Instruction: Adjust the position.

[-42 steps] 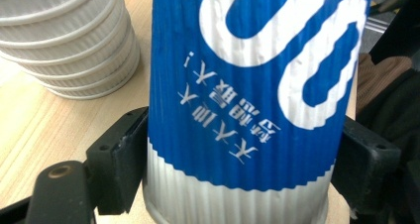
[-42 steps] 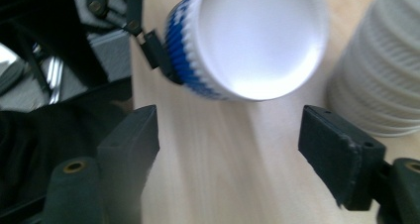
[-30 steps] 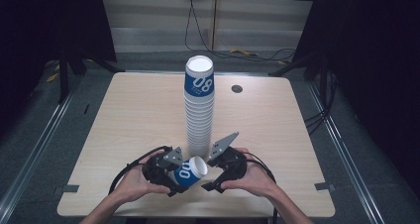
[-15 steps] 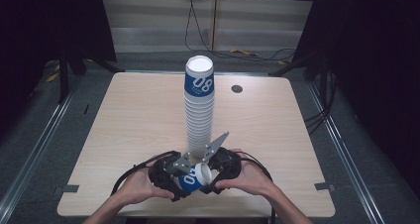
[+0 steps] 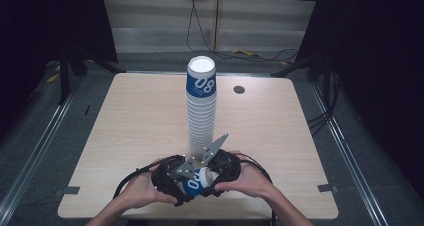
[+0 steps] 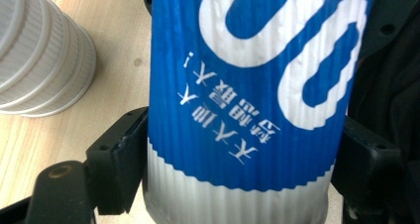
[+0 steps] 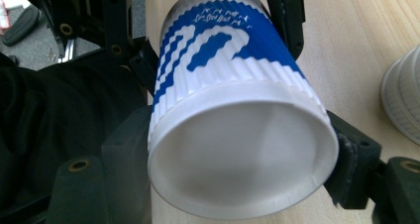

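blue-and-white ribbed cup (image 6: pixel 247 110), black gripper (image 6: pixel 237 179) – pale table (image 5: pixel 140 116)

The cup (image 6: pixel 242 110) looks like ribbed paper, matt, printed blue over white; its base (image 7: pixel 240 157) is smooth white paper. The stack of cups (image 5: pixel 201 111) shows the same white ribbing. The table (image 5: pixel 125 126) is pale wood-grain, smooth and matt.

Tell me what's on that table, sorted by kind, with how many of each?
Tall stack of nested paper cups: 1 (single cups too many to count)
Loose blue-and-white cup, gripped from both sides: 1
Hand-held grippers: 2, left and right
Small dark round spot on the table: 1
Total: 5
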Demonstrator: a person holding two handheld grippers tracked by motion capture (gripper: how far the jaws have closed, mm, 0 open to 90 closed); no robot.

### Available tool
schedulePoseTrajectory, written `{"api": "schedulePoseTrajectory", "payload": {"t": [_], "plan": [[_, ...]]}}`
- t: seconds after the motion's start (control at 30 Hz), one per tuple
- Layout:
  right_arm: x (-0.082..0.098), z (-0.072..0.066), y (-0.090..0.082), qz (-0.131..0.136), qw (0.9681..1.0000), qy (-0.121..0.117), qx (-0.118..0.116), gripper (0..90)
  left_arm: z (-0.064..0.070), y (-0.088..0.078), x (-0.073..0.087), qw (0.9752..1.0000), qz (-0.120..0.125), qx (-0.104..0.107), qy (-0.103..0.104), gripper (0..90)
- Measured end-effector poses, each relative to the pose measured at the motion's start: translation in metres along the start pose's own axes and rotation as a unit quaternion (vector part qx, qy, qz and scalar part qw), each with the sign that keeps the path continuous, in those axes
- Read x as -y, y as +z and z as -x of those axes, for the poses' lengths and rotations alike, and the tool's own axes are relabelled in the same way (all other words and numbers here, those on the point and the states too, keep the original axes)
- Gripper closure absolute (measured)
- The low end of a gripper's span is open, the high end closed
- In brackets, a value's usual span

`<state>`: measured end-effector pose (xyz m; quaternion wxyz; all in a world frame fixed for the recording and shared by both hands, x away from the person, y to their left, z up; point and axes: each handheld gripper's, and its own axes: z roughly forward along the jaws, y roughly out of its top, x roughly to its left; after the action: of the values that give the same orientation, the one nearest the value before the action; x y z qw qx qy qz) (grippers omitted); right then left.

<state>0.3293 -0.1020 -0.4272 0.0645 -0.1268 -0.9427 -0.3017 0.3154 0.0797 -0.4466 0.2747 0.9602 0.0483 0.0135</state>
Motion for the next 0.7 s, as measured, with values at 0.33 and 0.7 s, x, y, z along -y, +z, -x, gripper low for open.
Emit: {"api": "schedulePoseTrajectory", "payload": {"t": [0.33,0.7], "plan": [[0.0002,-0.0025,0.0,-0.002,1.0,0.005,-0.001,28.9,-0.0005,-0.0024,0.0026,0.9998,0.008,-0.004,0.019,18.5],[0.0014,-0.0019,-0.0063,0.012,0.9998,-0.005,0.016,29.9,-0.004,-0.0062,0.007,0.9985,0.047,-0.025,0.014,16.6]]}}
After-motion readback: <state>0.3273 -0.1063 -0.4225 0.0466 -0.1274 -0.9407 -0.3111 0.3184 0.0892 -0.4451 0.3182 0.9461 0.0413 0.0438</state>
